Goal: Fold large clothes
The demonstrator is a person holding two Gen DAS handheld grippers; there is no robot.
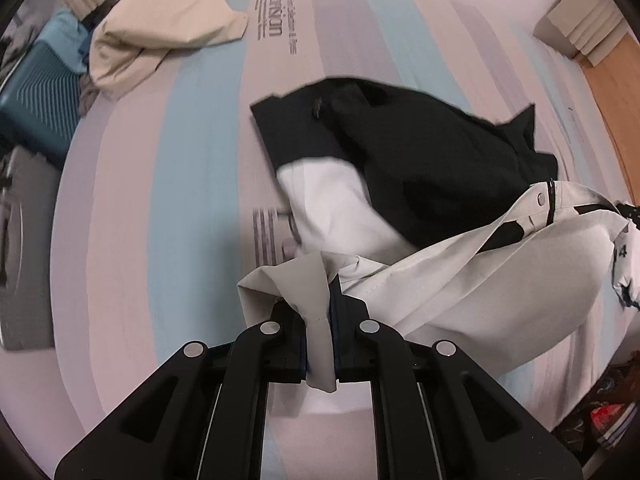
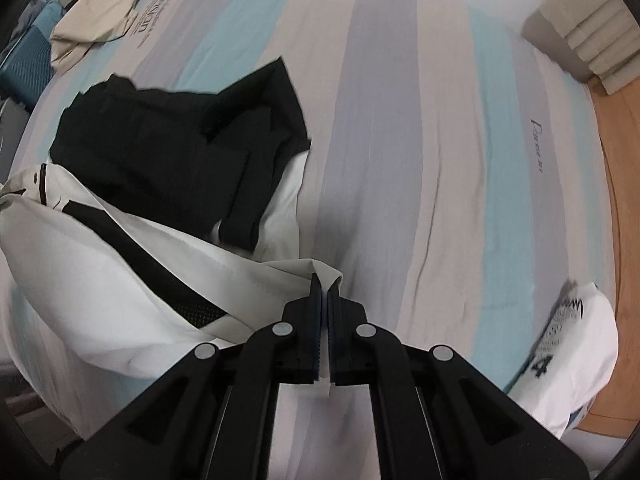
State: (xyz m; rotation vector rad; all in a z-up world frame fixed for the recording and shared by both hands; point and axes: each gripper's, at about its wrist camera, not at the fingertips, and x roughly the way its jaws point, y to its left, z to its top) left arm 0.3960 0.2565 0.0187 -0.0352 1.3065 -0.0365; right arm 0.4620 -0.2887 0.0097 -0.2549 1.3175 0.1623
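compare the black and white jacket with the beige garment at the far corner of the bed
The black and white jacket is pinched by both grippers, left gripper and right gripper, its white edge lifted; the beige garment lies untouched. The jacket sits mid-bed, close to the fingers; the beige one is at the far corner beside a teal suitcase. The jacket is half black, half white; the other is mostly beige with dark trim. Both are crumpled on the striped bedsheet.

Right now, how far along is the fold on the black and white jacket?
Early. Done: the jacket lies on the striped bed, but bunched, with no clean fold showing. In hand: left gripper and right gripper are each shut on a white edge, lifting it. Left: spreading it flat, the folds themselves, then probably the beige garment and the white printed one.
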